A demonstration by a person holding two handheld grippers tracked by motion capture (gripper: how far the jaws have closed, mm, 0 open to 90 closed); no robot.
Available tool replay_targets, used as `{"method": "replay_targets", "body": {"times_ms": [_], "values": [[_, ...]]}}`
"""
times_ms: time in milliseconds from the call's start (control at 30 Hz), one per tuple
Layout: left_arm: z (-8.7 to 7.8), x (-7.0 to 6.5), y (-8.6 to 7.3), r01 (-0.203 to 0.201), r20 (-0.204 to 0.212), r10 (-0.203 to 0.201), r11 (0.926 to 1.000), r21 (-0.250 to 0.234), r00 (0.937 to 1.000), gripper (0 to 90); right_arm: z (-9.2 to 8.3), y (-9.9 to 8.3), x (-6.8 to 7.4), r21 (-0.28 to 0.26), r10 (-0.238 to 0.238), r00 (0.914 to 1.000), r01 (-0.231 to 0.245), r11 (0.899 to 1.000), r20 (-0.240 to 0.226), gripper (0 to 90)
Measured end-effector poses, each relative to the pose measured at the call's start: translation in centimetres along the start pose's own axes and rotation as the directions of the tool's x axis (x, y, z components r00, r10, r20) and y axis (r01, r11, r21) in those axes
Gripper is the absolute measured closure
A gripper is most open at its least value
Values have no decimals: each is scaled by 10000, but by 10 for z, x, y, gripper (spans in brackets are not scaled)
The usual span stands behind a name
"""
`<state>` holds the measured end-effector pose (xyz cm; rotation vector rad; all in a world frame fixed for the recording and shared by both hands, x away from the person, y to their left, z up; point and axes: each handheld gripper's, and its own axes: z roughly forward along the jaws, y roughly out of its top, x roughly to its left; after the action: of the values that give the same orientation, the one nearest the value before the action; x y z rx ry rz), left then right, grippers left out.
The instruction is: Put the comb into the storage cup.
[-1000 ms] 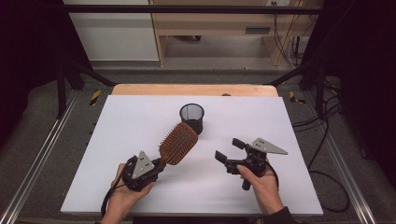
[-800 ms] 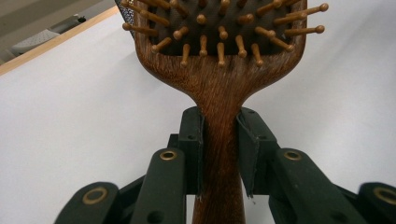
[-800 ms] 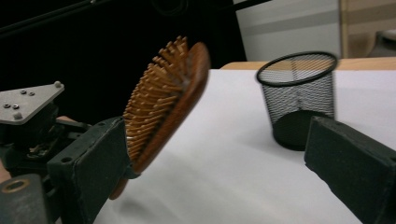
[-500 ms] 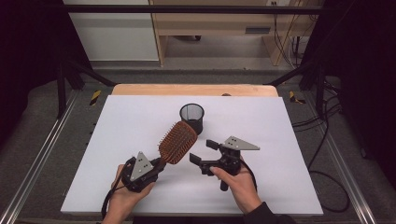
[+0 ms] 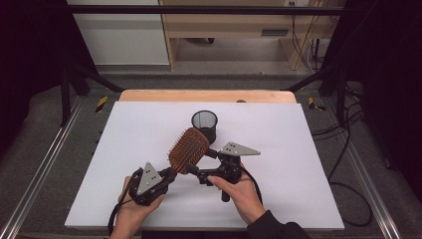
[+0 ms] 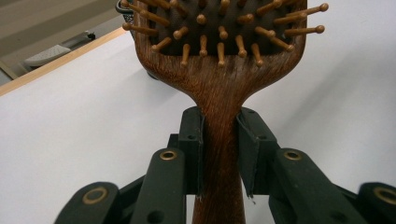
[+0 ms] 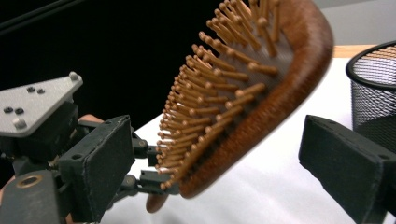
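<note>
Hairbrush [image 5: 189, 149] held up off the white tabletop [image 5: 298, 164], bristle side facing up and toward the right hand, head hovering just in front of the black mesh cup [image 5: 205, 123]. Looks like a handover in progress, or a two-handed regrip before dropping the thing into that cup, though that's a guess.

Left gripper [image 6: 220, 154] clamped tight on the wooden handle just below the head, fingers [image 6: 192, 140] pressed against both sides, not budging.

Right gripper [image 5: 201, 169] spread wide around the brush head, jaws just been closing a bit, but pads not touching wood yet; one finger [image 7: 100, 158] on the bristle side, the other behind the back.

Next move probably needs a squeeze lower down on solid wood rather than on the bristles, since those pins would give a mushy, slippy grip. Only then let go with the left.
</note>
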<state>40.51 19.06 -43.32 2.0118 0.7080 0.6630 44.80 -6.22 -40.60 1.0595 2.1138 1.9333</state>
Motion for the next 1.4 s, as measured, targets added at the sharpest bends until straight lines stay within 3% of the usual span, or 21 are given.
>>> {"method": "replay_targets", "body": {"times_ms": [400, 667, 933, 1400], "values": [[-4, -2, 2, 19, -159, -24, 9995, -316, 9999, 729, 9, 12, 6, -32, 23, 9999, -24, 10000, -133, 143], [-10, 2, 4, 86, -445, -122, 9967, -802, 9989, 728, 14, 23, 11, -77, -121, 9997, 120, 9999, -204, 162], [-12, 3, 4, 118, -542, -169, 9956, -928, 9984, 728, 19, 34, 16, -34, -333, 9992, 333, 9994, -212, 183], [-13, 2, 4, 29, -616, -88, 9956, -940, 9981, 728, 26, 41, 16, 16, -225, 9995, 225, 9997, -223, 218]]}}
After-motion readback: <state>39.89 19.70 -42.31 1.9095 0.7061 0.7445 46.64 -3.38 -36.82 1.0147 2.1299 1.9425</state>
